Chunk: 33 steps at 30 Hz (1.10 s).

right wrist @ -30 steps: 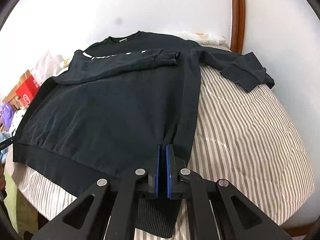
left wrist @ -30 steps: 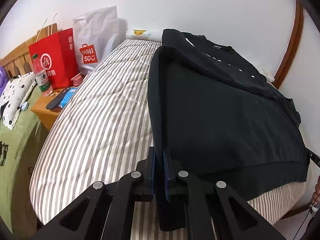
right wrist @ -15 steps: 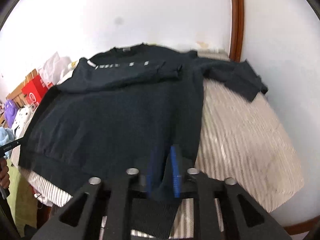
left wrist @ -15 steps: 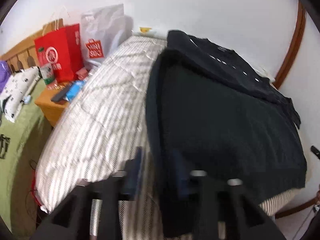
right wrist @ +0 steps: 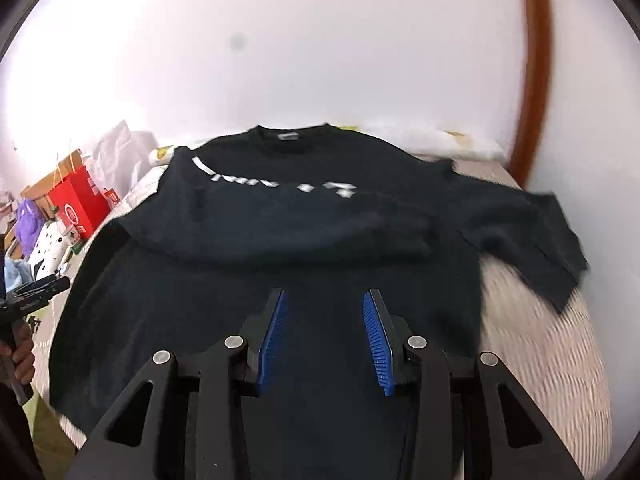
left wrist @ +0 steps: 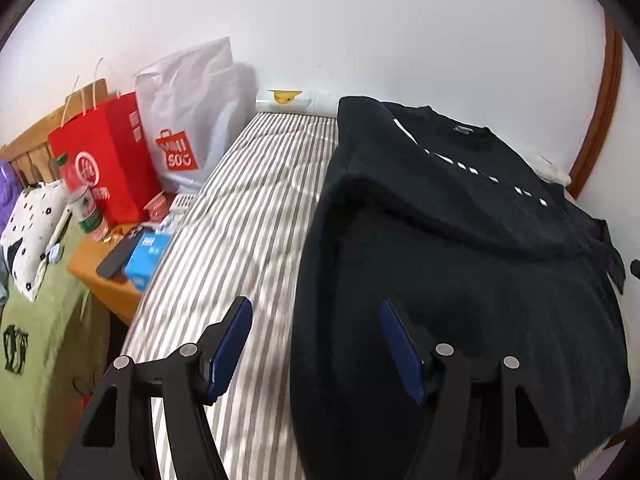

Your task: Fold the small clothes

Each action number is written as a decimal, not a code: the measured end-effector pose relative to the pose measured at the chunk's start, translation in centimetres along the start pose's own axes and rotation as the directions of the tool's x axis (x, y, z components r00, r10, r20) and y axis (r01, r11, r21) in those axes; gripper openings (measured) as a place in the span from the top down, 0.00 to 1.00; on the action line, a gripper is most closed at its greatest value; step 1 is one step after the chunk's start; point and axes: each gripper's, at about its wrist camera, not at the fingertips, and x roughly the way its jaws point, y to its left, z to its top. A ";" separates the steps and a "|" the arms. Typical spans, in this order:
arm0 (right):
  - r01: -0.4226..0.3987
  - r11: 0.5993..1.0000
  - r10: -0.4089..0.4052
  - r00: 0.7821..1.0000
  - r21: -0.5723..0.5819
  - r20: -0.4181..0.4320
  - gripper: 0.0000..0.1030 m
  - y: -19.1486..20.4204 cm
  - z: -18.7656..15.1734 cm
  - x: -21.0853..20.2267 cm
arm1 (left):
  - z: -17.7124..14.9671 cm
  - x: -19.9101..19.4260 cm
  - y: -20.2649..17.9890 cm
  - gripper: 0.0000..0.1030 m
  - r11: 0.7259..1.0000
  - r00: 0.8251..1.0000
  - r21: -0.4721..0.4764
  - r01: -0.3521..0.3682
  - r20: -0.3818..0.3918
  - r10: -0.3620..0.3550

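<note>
A black sweatshirt [left wrist: 460, 280] lies flat on the striped bed [left wrist: 240, 208], with one sleeve folded across its chest. Its other sleeve [right wrist: 532, 232] stretches out to the right. My left gripper [left wrist: 316, 308] hovers over the garment's left edge; its jaws are opening and no cloth is pinched between the blue pads. Over the middle of the sweatshirt [right wrist: 280, 248] my right gripper [right wrist: 325, 296] is opening too, and it holds nothing. At the left edge of the right wrist view a hand [right wrist: 20, 356] grips a black handle.
A wooden nightstand [left wrist: 108, 276] left of the bed carries a red paper bag [left wrist: 104, 160], a white shopping bag [left wrist: 192, 120], a bottle [left wrist: 82, 204] and a phone. A green cover [left wrist: 40, 340] lies lower left. A curved wooden frame [left wrist: 600, 120] rises behind the bed.
Both grippers were shut on the sweatshirt's lower edge. They have let go, opened, and moved up and forward over the garment.
</note>
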 end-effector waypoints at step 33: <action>-0.385 0.897 0.355 0.920 -0.217 -0.166 0.76 27.1 22.1 34.7 | 7.7 11.6 0.0 0.80 0.970 0.971 0.053 0.239 -0.042 -0.237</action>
